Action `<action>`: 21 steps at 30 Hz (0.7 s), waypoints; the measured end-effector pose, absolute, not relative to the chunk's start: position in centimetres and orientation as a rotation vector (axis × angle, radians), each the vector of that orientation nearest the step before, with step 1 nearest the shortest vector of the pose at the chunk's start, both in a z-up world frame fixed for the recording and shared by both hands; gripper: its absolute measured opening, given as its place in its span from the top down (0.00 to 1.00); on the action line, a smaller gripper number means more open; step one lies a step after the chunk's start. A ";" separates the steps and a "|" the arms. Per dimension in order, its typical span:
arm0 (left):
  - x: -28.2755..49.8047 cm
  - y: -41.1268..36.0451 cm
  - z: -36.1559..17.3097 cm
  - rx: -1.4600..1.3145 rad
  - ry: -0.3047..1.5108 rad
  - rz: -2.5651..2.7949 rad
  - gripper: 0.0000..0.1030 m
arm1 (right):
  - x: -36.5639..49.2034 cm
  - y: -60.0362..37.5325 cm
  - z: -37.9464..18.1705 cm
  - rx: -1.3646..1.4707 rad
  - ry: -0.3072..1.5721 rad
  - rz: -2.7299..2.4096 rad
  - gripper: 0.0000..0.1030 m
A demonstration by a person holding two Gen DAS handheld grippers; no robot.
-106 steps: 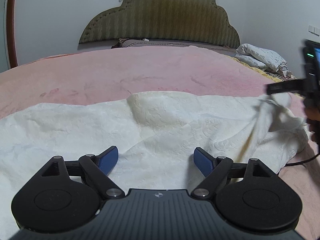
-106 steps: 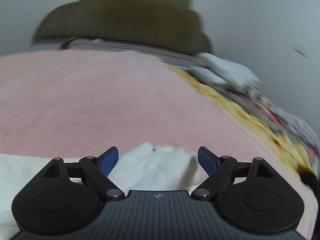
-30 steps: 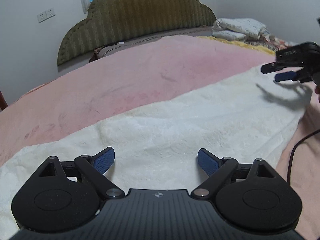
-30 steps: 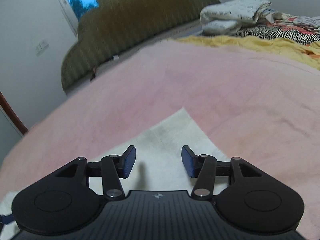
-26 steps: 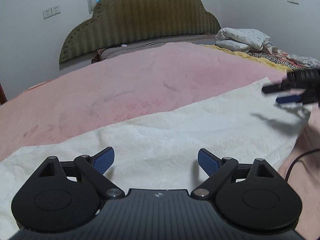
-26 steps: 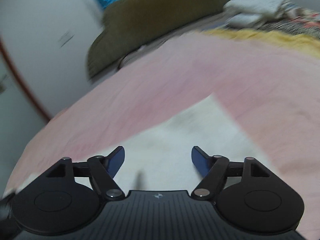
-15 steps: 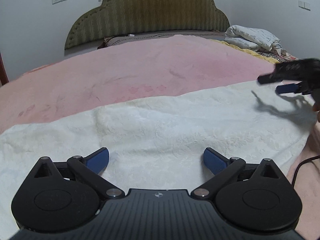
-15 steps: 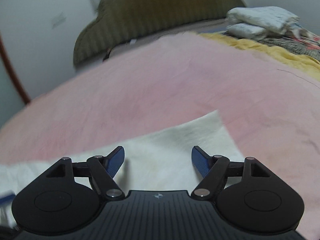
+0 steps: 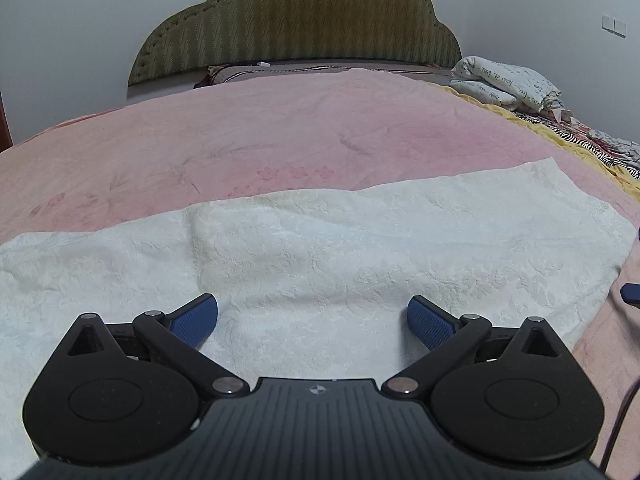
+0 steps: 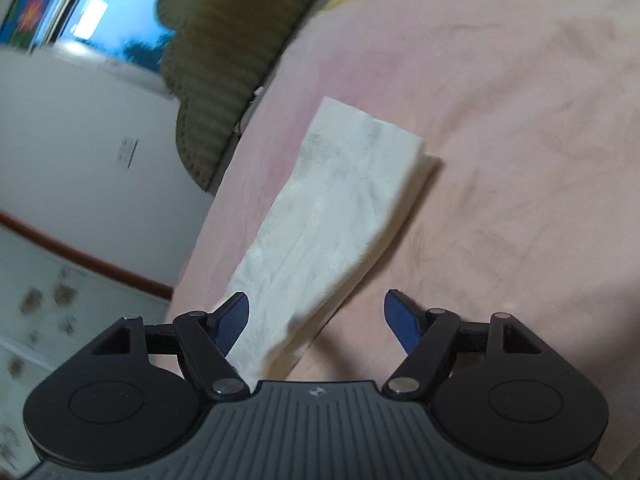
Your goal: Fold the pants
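The white textured pants (image 9: 360,248) lie flat in a long band across the pink bed cover (image 9: 280,132). My left gripper (image 9: 312,316) hovers just over their near edge, jaws wide open, nothing between the blue pads. In the right wrist view the same pants (image 10: 340,208) show as a long folded strip that runs away from the camera. My right gripper (image 10: 316,316) stands open above their near end, rolled sideways, and nothing is pinched. A blue fingertip (image 9: 631,292) of the right gripper peeks in at the far right edge of the left wrist view.
A green padded headboard (image 9: 296,20) stands at the far end of the bed. Folded bedding (image 9: 504,80) and patterned cloth lie at the back right. A black cable (image 9: 624,412) trails at the right. A wall, a window (image 10: 96,12) and the floor fill the left of the right wrist view.
My right gripper swung off to the right, rolled sideways and opened its jaws wider; it has almost left the left wrist view. The left jaws opened a little more.
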State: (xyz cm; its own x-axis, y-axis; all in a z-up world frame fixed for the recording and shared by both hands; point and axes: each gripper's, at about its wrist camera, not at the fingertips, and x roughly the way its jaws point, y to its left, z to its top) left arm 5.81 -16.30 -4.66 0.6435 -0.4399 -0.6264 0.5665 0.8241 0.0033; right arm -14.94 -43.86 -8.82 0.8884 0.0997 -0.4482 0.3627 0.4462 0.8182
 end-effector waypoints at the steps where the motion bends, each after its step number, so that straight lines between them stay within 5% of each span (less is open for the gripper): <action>1: 5.8 -16.3 -4.7 0.207 0.655 -0.577 0.00 | -14.4 -43.8 -8.7 1.096 0.470 -0.169 0.26; 9: 5.8 -16.3 -4.7 0.205 0.656 -0.577 0.00 | -9.1 -44.8 -9.1 0.995 0.317 -0.271 0.30; 10: 5.8 -16.3 -4.7 0.205 0.656 -0.577 0.00 | -8.4 -45.0 -9.1 0.973 0.304 -0.290 0.33; 13: 5.7 -16.3 -4.7 0.203 0.658 -0.577 0.00 | -6.7 -45.6 -9.4 0.921 0.342 -0.368 0.77; 14: 5.7 -16.3 -4.7 0.203 0.658 -0.577 0.00 | -6.6 -46.0 -9.8 0.939 0.343 -0.374 0.85; 21: 6.8 -14.8 -3.8 0.062 0.682 -0.616 0.04 | -6.4 -44.1 -8.2 0.736 0.355 -0.377 0.89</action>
